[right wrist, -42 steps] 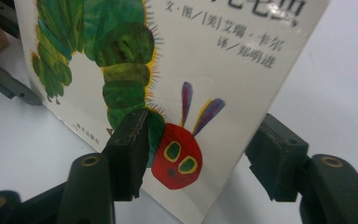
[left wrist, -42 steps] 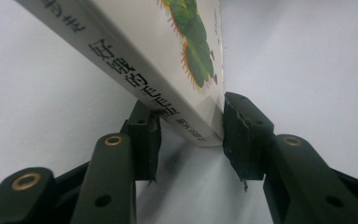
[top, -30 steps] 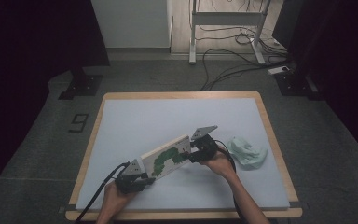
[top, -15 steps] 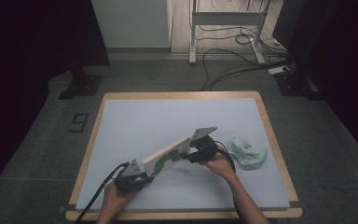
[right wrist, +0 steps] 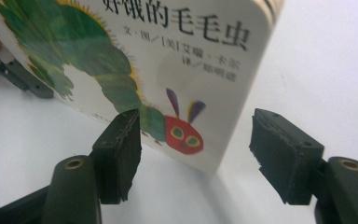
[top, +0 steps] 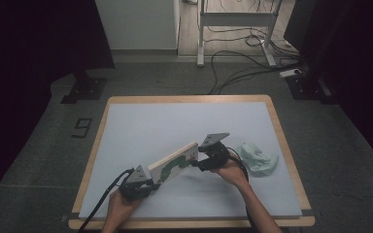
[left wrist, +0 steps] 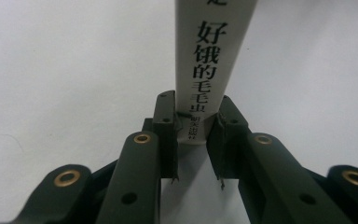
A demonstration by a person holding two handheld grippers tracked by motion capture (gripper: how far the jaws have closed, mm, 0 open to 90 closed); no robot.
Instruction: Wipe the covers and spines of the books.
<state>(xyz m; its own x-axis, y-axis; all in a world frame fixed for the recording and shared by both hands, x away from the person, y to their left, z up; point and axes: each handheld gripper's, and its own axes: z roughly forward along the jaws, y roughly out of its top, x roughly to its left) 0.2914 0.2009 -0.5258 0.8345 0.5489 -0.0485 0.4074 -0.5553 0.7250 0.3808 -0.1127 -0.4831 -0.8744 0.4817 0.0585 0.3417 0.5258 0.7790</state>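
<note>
Book [top: 174, 164]: you hold a thick board book with a white cover, raised off the table and tilted, with one end low toward your left hand and the other end higher toward your right hand. In the right gripper view its front cover [right wrist: 135, 70] shows a green caterpillar with a red face and lines of Chinese print.

Spine [left wrist: 209, 60]: in the left gripper view it rises straight up between the jaws, white with dark Chinese characters running down it.

Left gripper [left wrist: 193, 135]: your jaws are clamped on the lower end of the spine, one pad pressing on each side. In the high view this gripper [top: 138, 180] sits at the near left of the table, at the book's low end.

Right gripper [right wrist: 196, 154]: your jaws stand apart and have just been opening. The book's lower corner hangs in front of the gap, and neither pad presses on it. In the high view this gripper [top: 212, 154] sits just beside the book's raised end.

Table [top: 141, 121]: a pale blue-grey surface with a wooden rim, on a dark floor.

Cloth [top: 257, 158]: a crumpled pale green cloth lies on the table to the right of your right hand, close to it but apart from the book.
</note>
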